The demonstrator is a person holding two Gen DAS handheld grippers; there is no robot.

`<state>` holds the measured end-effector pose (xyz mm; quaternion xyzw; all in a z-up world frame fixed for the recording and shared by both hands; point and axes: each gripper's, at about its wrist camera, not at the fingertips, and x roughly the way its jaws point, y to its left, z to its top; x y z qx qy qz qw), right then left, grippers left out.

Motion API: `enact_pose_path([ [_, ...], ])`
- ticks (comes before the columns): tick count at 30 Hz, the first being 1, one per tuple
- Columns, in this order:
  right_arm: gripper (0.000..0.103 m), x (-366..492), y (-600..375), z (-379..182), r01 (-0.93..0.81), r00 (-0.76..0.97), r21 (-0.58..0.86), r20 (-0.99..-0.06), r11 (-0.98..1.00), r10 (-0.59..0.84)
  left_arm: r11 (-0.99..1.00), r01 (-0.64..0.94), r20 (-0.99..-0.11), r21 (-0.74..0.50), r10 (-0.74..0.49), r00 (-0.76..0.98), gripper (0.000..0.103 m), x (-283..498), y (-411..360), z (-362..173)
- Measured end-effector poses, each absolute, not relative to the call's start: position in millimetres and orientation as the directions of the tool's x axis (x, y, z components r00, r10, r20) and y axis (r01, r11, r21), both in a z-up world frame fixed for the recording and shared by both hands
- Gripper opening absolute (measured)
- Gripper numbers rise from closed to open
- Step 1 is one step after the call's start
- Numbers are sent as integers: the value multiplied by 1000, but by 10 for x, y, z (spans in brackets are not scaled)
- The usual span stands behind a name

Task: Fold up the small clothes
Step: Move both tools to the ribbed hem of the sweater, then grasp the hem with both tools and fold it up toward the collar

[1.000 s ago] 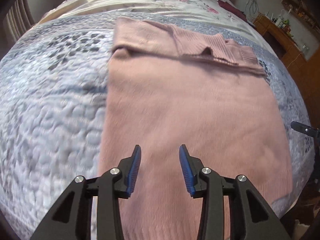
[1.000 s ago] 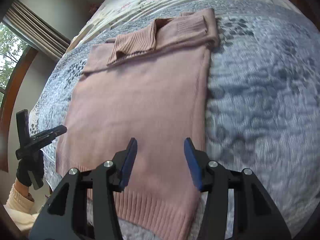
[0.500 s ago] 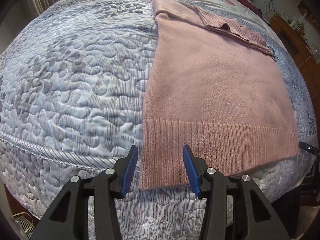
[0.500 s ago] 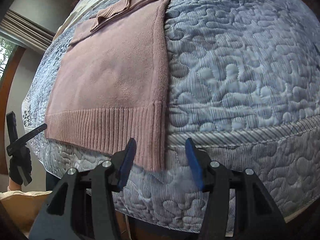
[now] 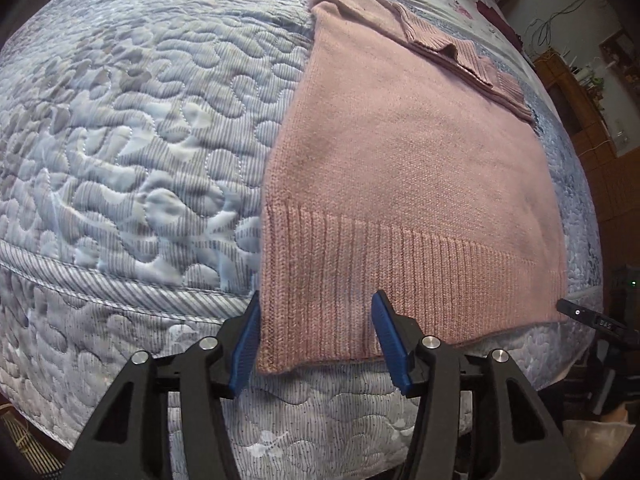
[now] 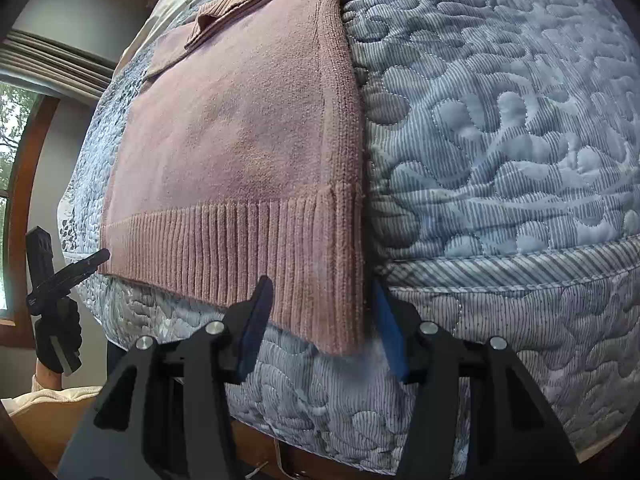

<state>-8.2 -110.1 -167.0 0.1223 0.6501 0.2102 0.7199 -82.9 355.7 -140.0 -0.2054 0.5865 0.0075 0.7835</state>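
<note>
Pink sweater (image 5: 400,168) — lay flat on quilted bed (image 5: 120,140), ribbed hem overhanging the edge. Left gripper (image 5: 316,340) and right gripper (image 6: 320,328) gaped, straddling hem corners. Step: hem grasp; next, seemingly, pinching both corners.

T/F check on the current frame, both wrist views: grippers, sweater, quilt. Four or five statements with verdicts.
1. Both the left gripper and the right gripper are open. True.
2. The pink sweater lies bunched in a heap. False: it lies flat on the quilt.
3. Its ribbed hem hangs over the bed's near edge. True.
4. The left gripper is at the sweater's neck. False: it straddles a bottom hem corner.
5. The right gripper is shut on the hem. False: its jaws are apart around the other corner.
</note>
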Motion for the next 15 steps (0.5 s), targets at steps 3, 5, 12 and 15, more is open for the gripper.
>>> enact_pose_path([
  [3, 38, -86, -1129, -1672, -141, 50, 487, -866, 862, 498, 906, -267, -918, -328, -239, 316, 45, -838, 3578, -1404],
  [5, 38, -91, -1136, -1693, -133, 46, 490, -865, 862, 499, 904, -287, -924, -318, -229, 306, 37, -835, 3613, -1433],
  [12, 24, -112, -1069, -1681, -166, 40, 446, -888, 879, 458, 879, -324, -917, -349, -249, 312, 27, -887, 3694, -1438],
  [15, 11, -125, -1094, -1687, -148, 32, 471, -877, 870, 480, 885, -309, -918, -348, -256, 302, 16, -933, 3651, -1409],
])
